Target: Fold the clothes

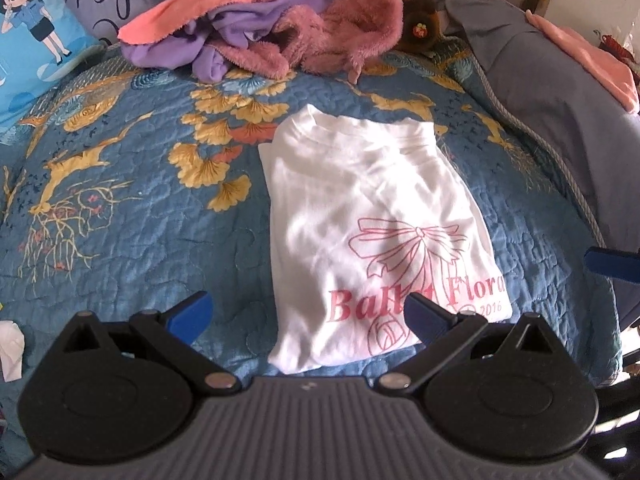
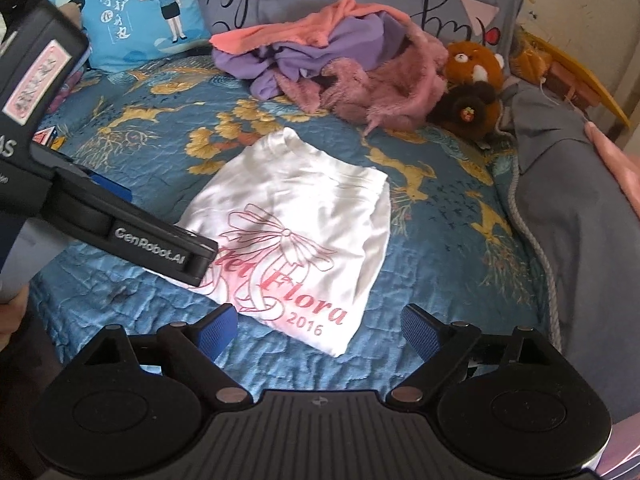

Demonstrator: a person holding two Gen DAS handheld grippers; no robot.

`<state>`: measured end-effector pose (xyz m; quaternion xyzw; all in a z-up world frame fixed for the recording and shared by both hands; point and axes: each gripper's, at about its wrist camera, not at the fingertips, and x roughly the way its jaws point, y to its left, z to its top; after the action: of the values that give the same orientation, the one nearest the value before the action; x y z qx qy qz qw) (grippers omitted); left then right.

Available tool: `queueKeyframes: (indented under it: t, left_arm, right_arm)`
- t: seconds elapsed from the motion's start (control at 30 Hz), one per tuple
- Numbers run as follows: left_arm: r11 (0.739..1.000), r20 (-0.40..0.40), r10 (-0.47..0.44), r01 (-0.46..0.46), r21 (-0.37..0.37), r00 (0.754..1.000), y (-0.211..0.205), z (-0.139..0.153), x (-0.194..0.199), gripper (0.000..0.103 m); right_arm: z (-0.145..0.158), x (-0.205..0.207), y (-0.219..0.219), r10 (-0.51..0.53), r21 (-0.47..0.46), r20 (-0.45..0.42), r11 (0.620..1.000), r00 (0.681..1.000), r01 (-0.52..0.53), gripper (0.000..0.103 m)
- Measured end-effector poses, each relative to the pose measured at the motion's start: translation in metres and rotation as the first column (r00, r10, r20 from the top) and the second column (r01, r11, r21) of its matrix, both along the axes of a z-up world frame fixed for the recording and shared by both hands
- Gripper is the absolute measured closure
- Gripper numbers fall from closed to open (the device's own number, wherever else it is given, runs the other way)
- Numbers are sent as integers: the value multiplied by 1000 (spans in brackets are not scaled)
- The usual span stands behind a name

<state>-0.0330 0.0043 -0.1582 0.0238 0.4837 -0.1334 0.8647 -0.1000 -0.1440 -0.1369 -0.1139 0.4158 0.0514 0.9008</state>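
Note:
A white T-shirt (image 1: 360, 208) with a pink bow and "Ballet Flora 2016" print lies folded into a narrow rectangle on the blue quilt (image 1: 140, 220), collar away from me. My left gripper (image 1: 310, 314) is open just above the shirt's near hem, its right fingertip over the print, nothing between the fingers. In the right wrist view the same shirt (image 2: 320, 184) lies ahead, and my right gripper (image 2: 320, 328) is open at its near corner, holding nothing. One of the left gripper's fingers (image 2: 160, 246) reaches in from the left over the shirt's edge.
A heap of purple, salmon and fuzzy pink clothes (image 2: 328, 56) lies at the back of the bed, next to a brown plush toy (image 2: 472, 76). A grey blanket (image 1: 540, 100) is bunched along the right side. A blue cartoon pillow (image 1: 36, 32) leans at the back left.

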Motion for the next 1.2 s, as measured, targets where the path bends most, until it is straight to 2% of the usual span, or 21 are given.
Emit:
queueKeyframes:
  t: [0.1,0.23,0.33,0.43,0.53,0.7,0.83,1.1,1.2]
  left_arm:
    - [1000,-15,5,-5,1,1000,0,-2,1,0]
    - [1000,-36,20,-20,-1,999,3,-5,4,0]
    - [999,-50,38,-38,-8,998,6,-7,6,0]
    - [998,-61,54,-55,-9,997,9,-8,8,0]
    - [998,-66,70,-70,-4,995,10,-9,10,0]
    - [992,-91,122,-124,-14,988,19,-12,15,0]
    - [986,-105,156,-160,-36,982,26,-13,18,0]
    - [988,-106,149,-151,-13,983,22,-15,19,0]
    - [985,-122,164,-170,-40,979,28,-15,22,0]
  right_arm:
    - [-5,-1,-3,-11,36,0,999,1000,11,14]
    - [-18,-3,-19,-70,132,-29,988,997,73,14]
    - [-29,-4,-31,-137,137,-47,980,989,142,15]
    - [-32,-8,-35,-128,161,-18,978,992,129,15]
    - [-35,-10,-41,-128,228,10,966,992,123,15]
    - [-51,-2,-60,-217,365,-26,907,976,211,18]
    - [-63,4,-81,-289,514,-88,806,953,292,20]
    - [-77,19,-90,-311,620,-124,717,942,318,20]
    - [-78,26,-93,-309,667,-132,675,942,315,21]
